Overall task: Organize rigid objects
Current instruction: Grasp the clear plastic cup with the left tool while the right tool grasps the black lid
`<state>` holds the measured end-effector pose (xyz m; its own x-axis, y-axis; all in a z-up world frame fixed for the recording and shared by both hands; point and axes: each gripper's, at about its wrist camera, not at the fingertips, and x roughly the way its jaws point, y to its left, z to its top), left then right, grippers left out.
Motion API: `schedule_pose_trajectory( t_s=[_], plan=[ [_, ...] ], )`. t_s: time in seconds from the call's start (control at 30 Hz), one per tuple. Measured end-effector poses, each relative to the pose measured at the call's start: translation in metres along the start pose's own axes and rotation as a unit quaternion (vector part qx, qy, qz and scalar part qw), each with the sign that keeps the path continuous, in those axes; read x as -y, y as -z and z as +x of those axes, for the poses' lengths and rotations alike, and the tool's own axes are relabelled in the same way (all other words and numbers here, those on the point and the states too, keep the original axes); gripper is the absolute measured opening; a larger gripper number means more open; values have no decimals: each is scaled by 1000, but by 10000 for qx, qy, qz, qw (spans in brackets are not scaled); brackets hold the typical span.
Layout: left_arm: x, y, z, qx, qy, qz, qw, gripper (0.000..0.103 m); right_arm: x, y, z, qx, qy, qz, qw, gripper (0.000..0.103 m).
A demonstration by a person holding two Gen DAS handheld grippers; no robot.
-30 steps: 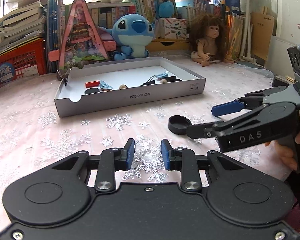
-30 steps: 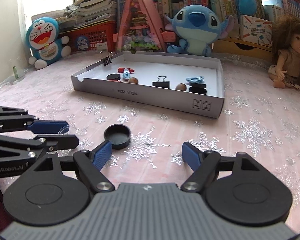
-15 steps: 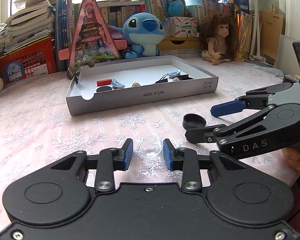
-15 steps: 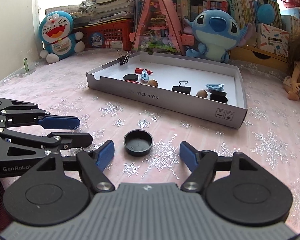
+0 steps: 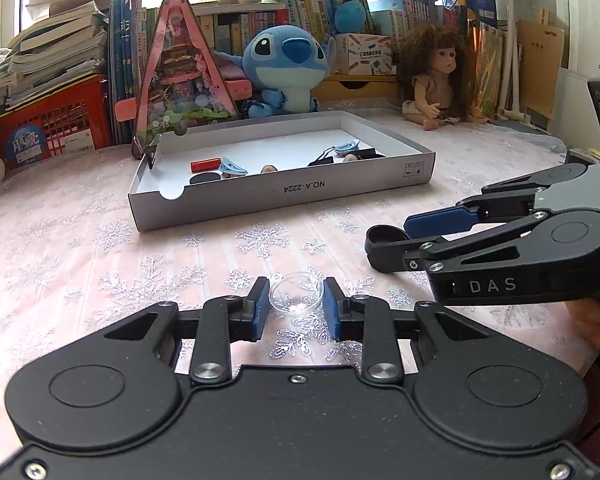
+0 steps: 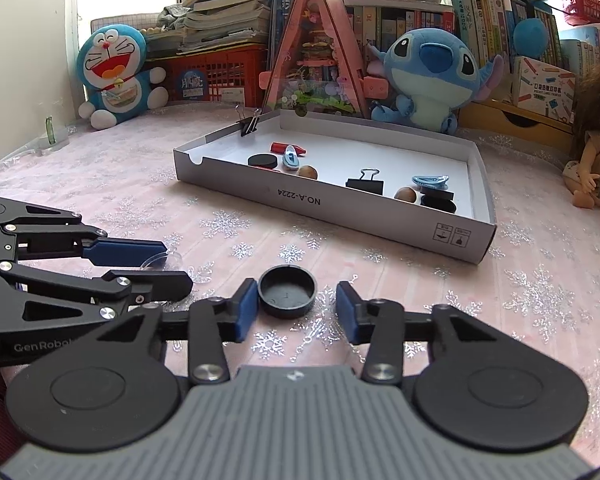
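since the earlier frame the black cap (image 6: 287, 291) is found between the fingers of the right gripper (image 6: 296, 312), where before it lay ahead of the left fingertip, and the jaws, wide then, are now much narrower and are closing. a small gap is seen between each blue pad and the cap, so it is not yet pinched. the cap rests open side up on the pink snowflake tablecloth (image 6: 500, 300), in front of the grey cardboard tray (image 6: 380, 220). the left gripper (image 5: 296, 308) is kept in the same place, its jaws drawn in on the clear round lid (image 5: 297, 298), both pads at the rim. this lid is also on the cloth, near the cap. inside the tray are seen a binder clip (image 6: 365, 182), a red piece (image 6: 286, 148) and other small things.
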<state>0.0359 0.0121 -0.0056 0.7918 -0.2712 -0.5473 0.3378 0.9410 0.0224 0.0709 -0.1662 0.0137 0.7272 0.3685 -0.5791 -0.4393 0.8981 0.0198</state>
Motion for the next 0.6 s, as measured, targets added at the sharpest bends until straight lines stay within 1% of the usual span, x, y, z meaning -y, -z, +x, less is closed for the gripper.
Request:
schedule_pose_trajectory(
  t_s=[0.27,0.6],
  plan=[
    [-4,-3,3,-13,-45,-128,9999,27,-1,1,-1,40,72,1,10000,37],
    [-5,-9,5,2,-88,-231,9997,27,0,0,-4,80,155,75,9998,37]
  ],
)
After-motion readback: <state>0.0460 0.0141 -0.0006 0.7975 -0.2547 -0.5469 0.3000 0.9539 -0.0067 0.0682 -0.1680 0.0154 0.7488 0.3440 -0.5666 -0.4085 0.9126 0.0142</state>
